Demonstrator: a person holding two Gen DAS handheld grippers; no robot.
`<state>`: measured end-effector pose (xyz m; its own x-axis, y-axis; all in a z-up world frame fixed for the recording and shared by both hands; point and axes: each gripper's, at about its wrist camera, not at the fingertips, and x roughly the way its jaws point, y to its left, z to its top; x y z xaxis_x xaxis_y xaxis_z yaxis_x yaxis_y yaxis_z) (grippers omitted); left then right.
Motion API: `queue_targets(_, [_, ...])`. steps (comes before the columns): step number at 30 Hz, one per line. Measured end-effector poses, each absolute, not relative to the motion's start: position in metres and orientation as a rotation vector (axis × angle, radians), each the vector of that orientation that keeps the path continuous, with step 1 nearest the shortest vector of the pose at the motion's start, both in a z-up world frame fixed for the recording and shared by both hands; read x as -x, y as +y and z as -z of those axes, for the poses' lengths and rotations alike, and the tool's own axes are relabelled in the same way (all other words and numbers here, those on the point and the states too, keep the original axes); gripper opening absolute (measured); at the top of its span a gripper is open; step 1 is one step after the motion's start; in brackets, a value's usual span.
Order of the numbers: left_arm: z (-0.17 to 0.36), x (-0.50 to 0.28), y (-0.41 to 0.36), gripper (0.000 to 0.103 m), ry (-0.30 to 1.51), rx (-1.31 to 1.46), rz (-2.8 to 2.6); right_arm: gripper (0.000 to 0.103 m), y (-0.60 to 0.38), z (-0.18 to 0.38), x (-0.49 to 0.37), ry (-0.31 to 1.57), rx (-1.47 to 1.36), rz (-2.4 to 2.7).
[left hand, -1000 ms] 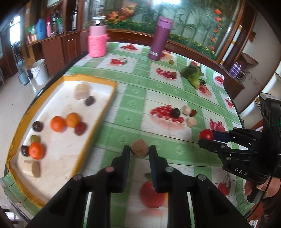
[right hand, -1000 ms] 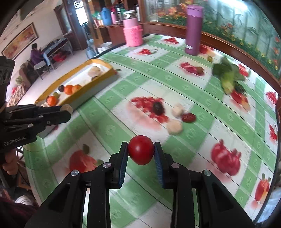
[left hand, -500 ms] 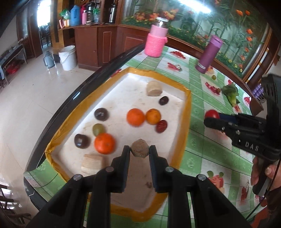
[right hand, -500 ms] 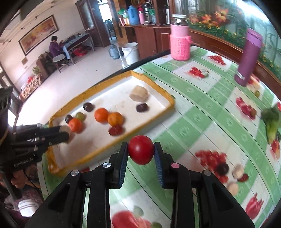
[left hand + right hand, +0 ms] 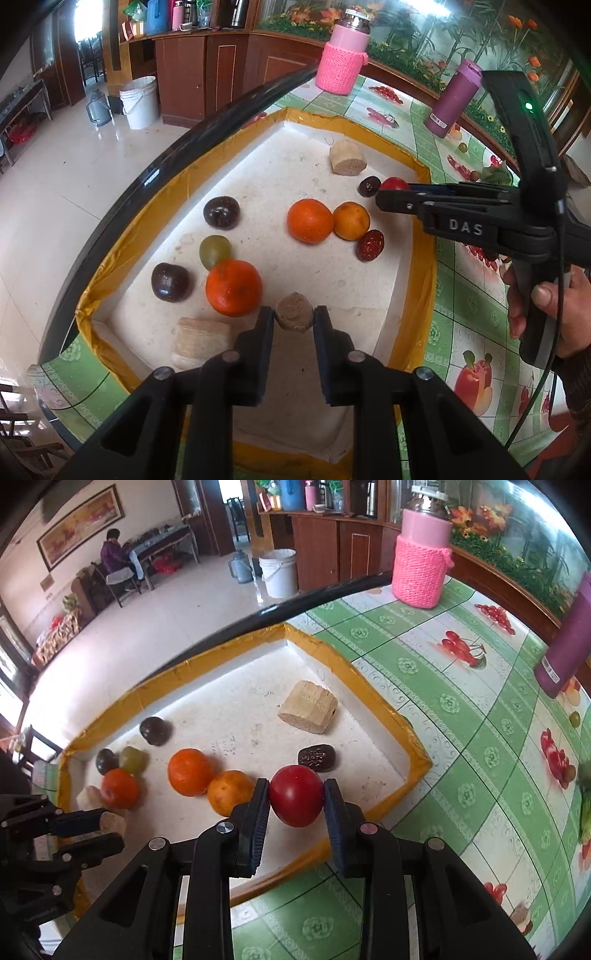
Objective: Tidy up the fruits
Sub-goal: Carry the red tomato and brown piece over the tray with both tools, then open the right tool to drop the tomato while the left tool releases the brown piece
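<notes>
My left gripper point(image 5: 293, 316) is shut on a small tan chunk point(image 5: 294, 312) and holds it over the near end of the white tray with a yellow rim point(image 5: 421, 258). My right gripper point(image 5: 296, 796) is shut on a red tomato point(image 5: 296, 795) above the tray's point(image 5: 354, 668) right side; it also shows in the left wrist view point(image 5: 391, 192). In the tray lie oranges point(image 5: 309, 220), dark plums point(image 5: 221, 211), a green fruit point(image 5: 215, 250), a red date point(image 5: 370, 245) and tan blocks point(image 5: 347, 159).
The tray sits by the table's black left edge point(image 5: 207, 125). A pink knitted jar point(image 5: 421, 563) and a purple bottle point(image 5: 452, 99) stand on the green patterned cloth behind. Floor, a white bucket point(image 5: 279, 572) and cabinets lie beyond.
Both grippers have moved left from over the tablecloth to above the tray and closer to it, each still holding its item.
</notes>
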<state>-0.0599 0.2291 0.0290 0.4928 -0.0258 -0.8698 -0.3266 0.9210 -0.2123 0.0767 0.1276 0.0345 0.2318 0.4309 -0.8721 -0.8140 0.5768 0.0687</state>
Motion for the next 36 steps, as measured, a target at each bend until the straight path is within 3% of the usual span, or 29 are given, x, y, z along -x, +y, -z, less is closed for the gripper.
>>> queue_targets(17, [-0.012, 0.055, 0.218, 0.025, 1.091, 0.318, -0.208, 0.029, 0.142, -0.022, -0.063, 0.909, 0.712, -0.857])
queue_targets(28, [-0.020, 0.065, 0.224, 0.026, 1.079, 0.359, -0.213, 0.032, 0.125, -0.042, -0.052, 0.897, 0.626, -0.866])
queue_targets(32, [-0.028, 0.072, 0.225, 0.039, 1.058, 0.367, -0.236, 0.035, 0.106, -0.057, -0.038, 0.875, 0.574, -0.875])
queue_targets(36, [-0.038, 0.077, 0.220, 0.044, 1.037, 0.344, -0.251, 0.035, 0.078, -0.069, -0.026, 0.877, 0.500, -0.876])
